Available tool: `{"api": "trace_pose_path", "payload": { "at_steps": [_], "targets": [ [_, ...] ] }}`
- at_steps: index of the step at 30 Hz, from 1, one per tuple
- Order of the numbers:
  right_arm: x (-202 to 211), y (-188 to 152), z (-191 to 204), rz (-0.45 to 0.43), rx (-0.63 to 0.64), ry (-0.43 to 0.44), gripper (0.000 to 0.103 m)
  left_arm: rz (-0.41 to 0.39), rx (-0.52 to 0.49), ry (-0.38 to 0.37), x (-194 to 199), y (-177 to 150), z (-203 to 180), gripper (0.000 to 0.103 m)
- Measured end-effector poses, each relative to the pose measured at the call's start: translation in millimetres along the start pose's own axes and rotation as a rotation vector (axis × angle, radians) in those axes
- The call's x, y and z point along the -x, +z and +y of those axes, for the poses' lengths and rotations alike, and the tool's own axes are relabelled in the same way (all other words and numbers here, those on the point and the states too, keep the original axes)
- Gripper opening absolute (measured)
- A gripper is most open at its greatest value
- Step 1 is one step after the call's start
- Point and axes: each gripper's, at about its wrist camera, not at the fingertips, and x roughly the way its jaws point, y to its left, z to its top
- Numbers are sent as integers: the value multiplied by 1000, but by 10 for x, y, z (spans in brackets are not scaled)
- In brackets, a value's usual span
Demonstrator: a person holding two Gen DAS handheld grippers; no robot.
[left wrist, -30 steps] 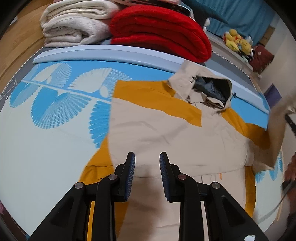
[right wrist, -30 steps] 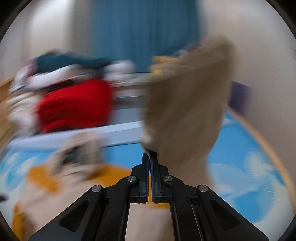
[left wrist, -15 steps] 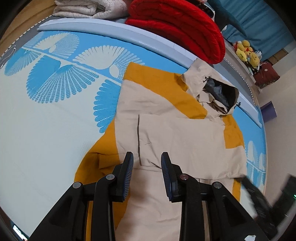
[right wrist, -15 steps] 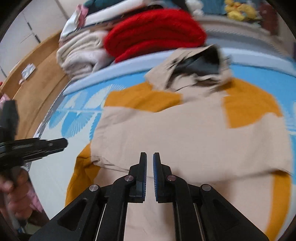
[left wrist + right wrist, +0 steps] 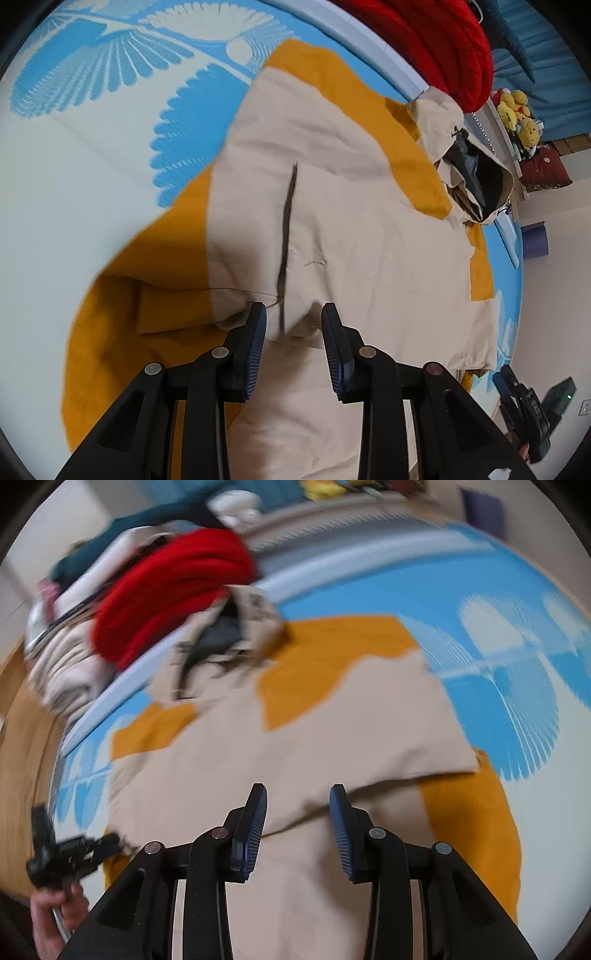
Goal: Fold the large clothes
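A big tan and orange jacket (image 5: pixel 351 229) lies spread flat on a blue and white mat (image 5: pixel 92 122), with its hood (image 5: pixel 476 173) by the red blanket (image 5: pixel 439 48) at the far edge. The left gripper (image 5: pixel 293 325) is low over a tan fold near the jacket's dark zip line, jaws a little apart and grasping nothing. The right gripper (image 5: pixel 298 805) is over the tan fold on the other side, and its jaws have just been opening, with nothing gripped between them.

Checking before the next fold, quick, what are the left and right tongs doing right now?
Left tongs: open, holding nothing, over the jacket.
Right tongs: open, just been opening, nothing between them, over the jacket.
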Motion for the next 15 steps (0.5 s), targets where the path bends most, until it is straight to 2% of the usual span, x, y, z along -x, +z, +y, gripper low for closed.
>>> {"api": "trace_pose_path", "payload": {
  "at_steps": [4, 5, 6, 8, 12, 15],
  "targets": [
    [-215, 72, -387, 59, -166, 34, 37, 10, -20, 6, -93, -1, -75, 20],
    [-272, 89, -475, 74, -209, 50, 37, 1, -26, 10, -75, 4, -82, 11],
    [-317, 102, -544, 82, -240, 60, 37, -19, -39, 14, -24, 9, -103, 5],
    [-382, 100, -606, 83, -263, 62, 37, -93, -66, 32, 176, 32, -149, 2],
    [-545, 60, -668, 111, -299, 52, 37, -199, -80, 143, 455, 72, -125, 1],
    [-658, -16, -757, 154, -342, -3, 37, -166, -21, 190, 442, 97, 33, 2]
  ]
}}
